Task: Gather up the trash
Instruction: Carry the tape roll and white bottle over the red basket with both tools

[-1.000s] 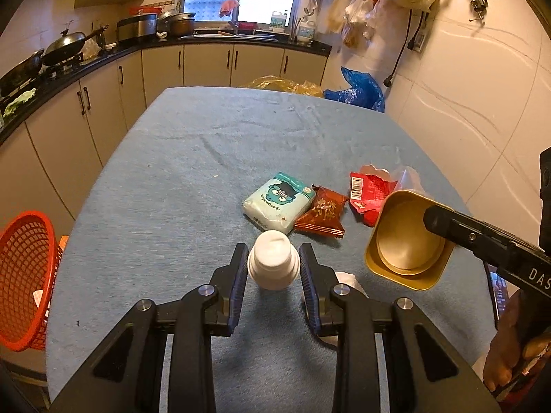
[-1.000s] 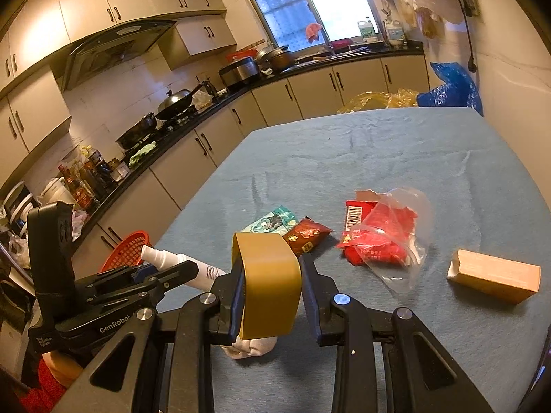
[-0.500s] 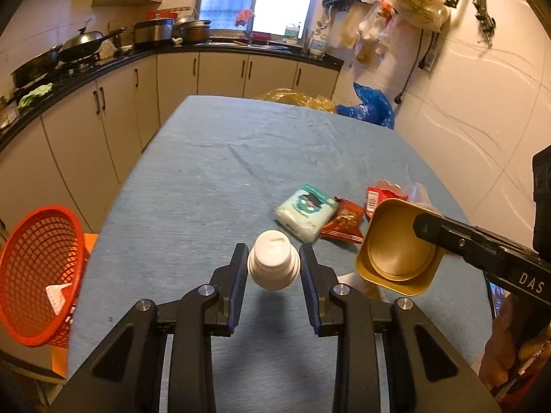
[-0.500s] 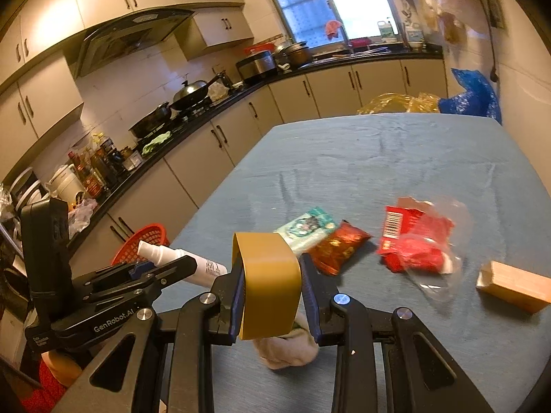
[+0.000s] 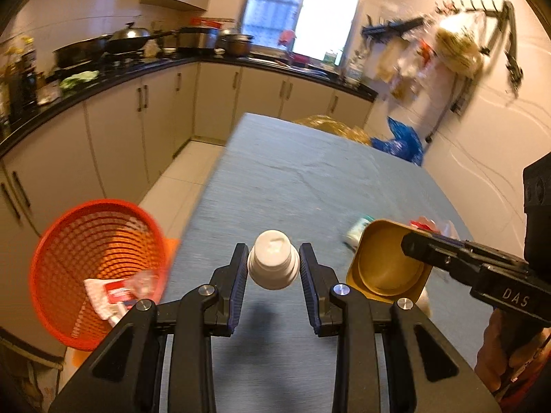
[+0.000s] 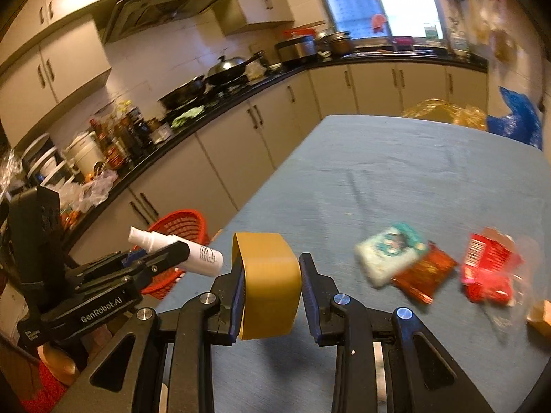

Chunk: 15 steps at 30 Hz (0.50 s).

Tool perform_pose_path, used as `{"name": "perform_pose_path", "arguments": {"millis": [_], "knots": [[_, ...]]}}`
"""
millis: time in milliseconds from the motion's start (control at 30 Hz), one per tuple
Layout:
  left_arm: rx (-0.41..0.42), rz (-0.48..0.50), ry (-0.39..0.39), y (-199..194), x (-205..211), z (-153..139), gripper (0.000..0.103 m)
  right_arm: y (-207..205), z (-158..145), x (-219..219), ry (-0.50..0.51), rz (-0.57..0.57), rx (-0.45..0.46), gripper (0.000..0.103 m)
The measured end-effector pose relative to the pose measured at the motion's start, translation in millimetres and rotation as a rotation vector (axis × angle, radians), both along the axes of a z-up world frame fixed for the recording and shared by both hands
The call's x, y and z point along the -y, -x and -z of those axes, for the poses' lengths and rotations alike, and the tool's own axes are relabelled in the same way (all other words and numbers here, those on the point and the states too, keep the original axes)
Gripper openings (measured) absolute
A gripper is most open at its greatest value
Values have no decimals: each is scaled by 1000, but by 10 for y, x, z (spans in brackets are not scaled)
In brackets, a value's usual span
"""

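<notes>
The right gripper [image 6: 270, 284] bore "DAS" in pale letters on its black body in the left wrist view, and the left gripper [image 5: 273, 270] read "GenRobot.AI" in the right wrist view. The left one pinched a smooth white plastic spray bottle [image 5: 273, 263] whose printed label was too blurred to read. The right one pinched a matte mustard-yellow tub [image 6: 270, 284] with rounded corners, hollow and open-mouthed. Both were held above the near end of the blue woven tablecloth [image 5: 310, 179]. Beside that table's left edge stood a round orange mesh basket [image 5: 93, 241] holding crumpled wrappers. Farther along the cloth lay a teal packet [image 6: 389, 254], a glossy brown-red sachet [image 6: 425, 272] and a red barcoded wrapper [image 6: 489, 268].
</notes>
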State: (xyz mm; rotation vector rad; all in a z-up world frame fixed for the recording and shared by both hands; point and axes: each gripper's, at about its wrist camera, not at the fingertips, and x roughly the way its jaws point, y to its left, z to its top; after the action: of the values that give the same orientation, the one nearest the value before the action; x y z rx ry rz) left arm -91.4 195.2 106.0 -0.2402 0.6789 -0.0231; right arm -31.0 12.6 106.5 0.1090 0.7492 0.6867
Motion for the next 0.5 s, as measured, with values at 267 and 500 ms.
{"name": "perform_pose_path", "arguments": {"millis": [267,500], "knots": [[5,-122,10,180,-682,-14,29,-23,-10,-749,21,-109,-12,32],[-14,-207,27,280,-1165,93,29,-9,6,-1323,43,-183,-20,32]]}}
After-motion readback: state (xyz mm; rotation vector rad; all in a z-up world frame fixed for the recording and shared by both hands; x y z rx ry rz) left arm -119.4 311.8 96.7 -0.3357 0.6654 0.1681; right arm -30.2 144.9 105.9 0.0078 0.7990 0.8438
